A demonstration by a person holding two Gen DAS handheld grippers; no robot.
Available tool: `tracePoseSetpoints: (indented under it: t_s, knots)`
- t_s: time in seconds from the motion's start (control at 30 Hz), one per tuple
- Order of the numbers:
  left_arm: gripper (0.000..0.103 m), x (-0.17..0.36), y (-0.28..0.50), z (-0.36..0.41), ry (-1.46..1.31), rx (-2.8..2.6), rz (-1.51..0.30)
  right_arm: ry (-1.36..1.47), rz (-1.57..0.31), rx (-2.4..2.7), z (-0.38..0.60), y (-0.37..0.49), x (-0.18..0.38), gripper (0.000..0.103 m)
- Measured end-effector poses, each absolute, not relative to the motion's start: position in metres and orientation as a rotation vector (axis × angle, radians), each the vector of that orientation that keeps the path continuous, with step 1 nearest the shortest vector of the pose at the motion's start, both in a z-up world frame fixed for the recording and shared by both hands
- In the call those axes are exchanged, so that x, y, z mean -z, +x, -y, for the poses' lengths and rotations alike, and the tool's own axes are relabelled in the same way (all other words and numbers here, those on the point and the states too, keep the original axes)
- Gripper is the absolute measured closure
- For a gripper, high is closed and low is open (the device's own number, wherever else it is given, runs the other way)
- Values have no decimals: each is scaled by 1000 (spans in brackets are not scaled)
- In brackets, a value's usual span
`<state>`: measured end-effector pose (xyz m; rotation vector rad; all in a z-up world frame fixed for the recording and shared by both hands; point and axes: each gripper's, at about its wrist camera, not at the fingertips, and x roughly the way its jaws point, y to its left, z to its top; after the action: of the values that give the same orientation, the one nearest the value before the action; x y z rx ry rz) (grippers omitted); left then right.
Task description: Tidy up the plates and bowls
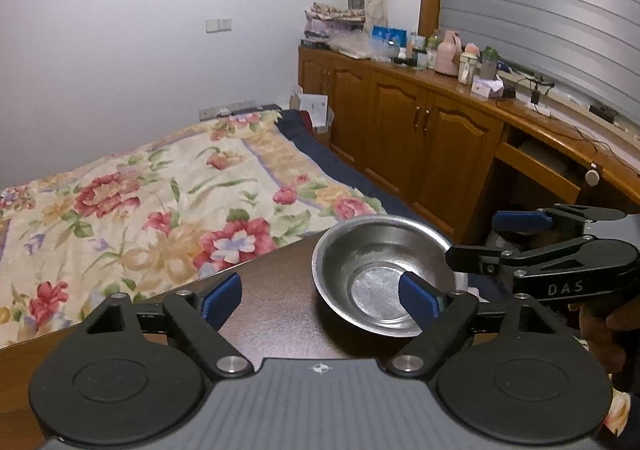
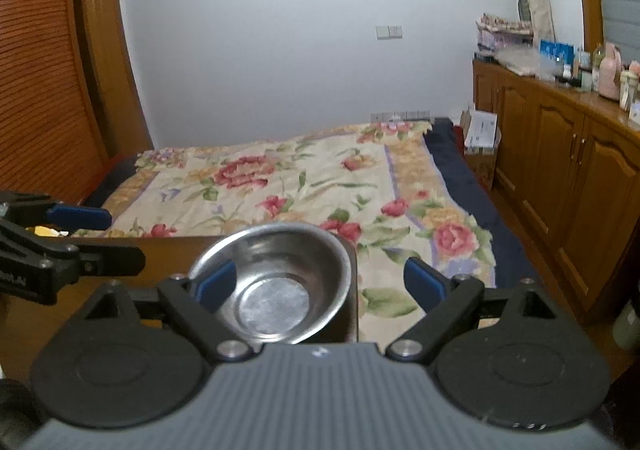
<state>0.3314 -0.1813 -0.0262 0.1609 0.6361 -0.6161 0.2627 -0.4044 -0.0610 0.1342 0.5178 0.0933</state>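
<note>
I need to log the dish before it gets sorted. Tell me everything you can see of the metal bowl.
The metal bowl is a small, round dish that looks like stainless steel, with a thin rolled rim, sloping walls and a flat, dull, scuffed bottom. It is empty and sits upright at the corner of the dark wooden table, near the bed. Both views show an open claw close to it: the left claw has one blue pad in front of its near wall, but whether it touches is unclear.

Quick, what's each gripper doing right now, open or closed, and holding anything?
Left gripper: open, holding nothing; one finger overlaps the steel bowl.
Right gripper: open, holding nothing; the bowl sits between its fingers, not clamped.
</note>
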Motion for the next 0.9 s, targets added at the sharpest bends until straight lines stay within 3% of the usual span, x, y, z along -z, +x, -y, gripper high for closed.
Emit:
tracePoseSetpoints:
  t_s: [0.47, 0.73, 0.9]
  knots:
    - [38, 50, 367, 198, 154, 661, -741, 228, -602, -131, 412, 283, 81, 37]
    - [48, 58, 381, 200, 116, 663, -790, 254, -625, -149, 410, 286, 86, 41]
    - [65, 62, 385, 199, 101, 675, -828, 269, -634, -157, 410, 288, 87, 50]
